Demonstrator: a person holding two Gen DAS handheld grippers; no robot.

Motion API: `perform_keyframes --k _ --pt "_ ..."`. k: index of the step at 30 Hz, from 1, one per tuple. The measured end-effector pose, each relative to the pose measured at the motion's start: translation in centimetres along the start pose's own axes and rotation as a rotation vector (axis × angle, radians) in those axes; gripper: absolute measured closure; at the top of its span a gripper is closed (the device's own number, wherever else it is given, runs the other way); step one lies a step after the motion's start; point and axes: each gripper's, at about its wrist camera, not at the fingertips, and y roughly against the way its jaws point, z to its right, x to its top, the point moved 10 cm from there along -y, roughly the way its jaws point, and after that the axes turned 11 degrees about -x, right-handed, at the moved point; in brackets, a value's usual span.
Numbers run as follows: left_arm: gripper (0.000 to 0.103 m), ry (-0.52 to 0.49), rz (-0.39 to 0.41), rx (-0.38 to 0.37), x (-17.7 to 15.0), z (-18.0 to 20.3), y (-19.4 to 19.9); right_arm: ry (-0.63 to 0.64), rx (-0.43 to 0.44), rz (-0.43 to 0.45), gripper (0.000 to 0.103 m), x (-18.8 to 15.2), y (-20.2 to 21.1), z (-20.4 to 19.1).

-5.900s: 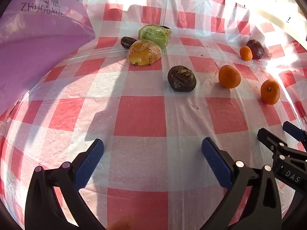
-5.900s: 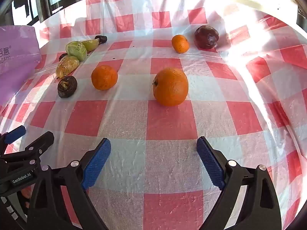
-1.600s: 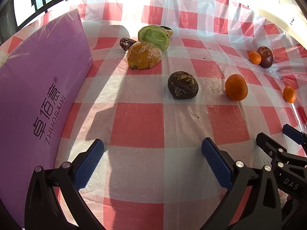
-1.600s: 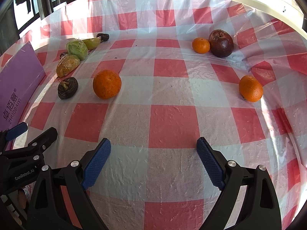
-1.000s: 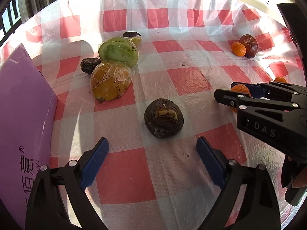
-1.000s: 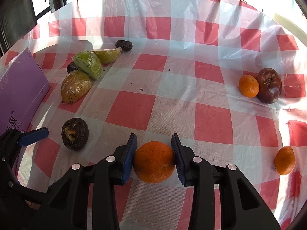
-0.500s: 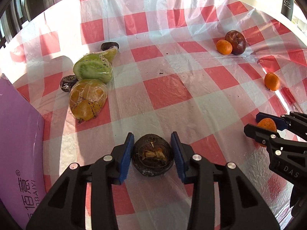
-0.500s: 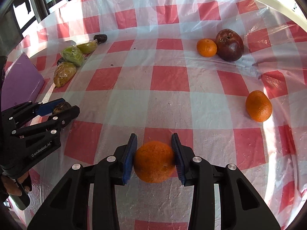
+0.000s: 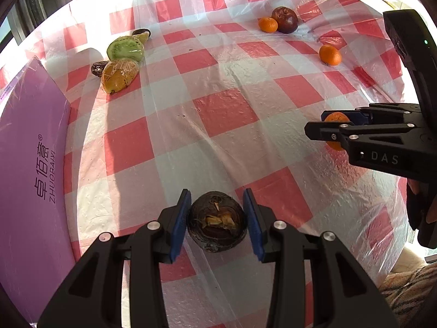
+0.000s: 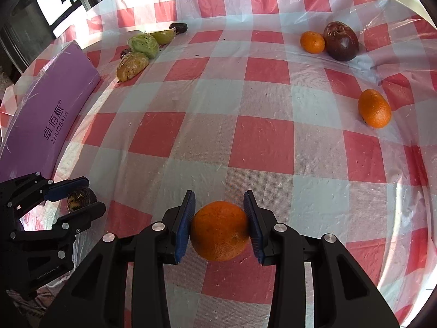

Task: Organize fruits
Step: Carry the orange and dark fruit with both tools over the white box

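jaws of the left gripper pinch a dark rotten fruit; the right gripper pinches one orange. bare checked tablecloth lies open ahead. two more oranges and a dark apple sit far right, wrapped fruits far left beside a purple box.

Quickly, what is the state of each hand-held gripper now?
Left hand-held gripper: closed on the dark brown fruit.
Right hand-held gripper: closed on an orange.

Orange and dark fruit (both clamped)
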Motion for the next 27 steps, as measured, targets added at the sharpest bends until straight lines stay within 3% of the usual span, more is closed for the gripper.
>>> perform_keyframes --k 5,10,16,20,27 --pt "0.064 -0.054 0.061 -0.01 2.7 0.4 2.1 -0.049 0.014 -0.018 0.066 -0.8 1.1 0.6" --pt "0.064 0.008 0.177 -0.069 5.6 -0.4 6.0 -0.148 0.005 -0.02 0.066 -0.3 2.6 1.6" --pt "0.064 0.04 0.302 -0.11 6.8 -3.2 12.4 -0.327 0.01 0.041 0.066 1.6 5.8 1.2" --pt "0.064 0.053 0.347 -0.097 6.6 -7.0 16.8 -0.416 0.031 0.097 0.066 3.6 8.4 -1.6" --pt "0.064 0.063 0.376 -0.021 4.8 -14.7 21.9 -0.395 0.081 0.218 0.066 7.8 13.3 -10.7"
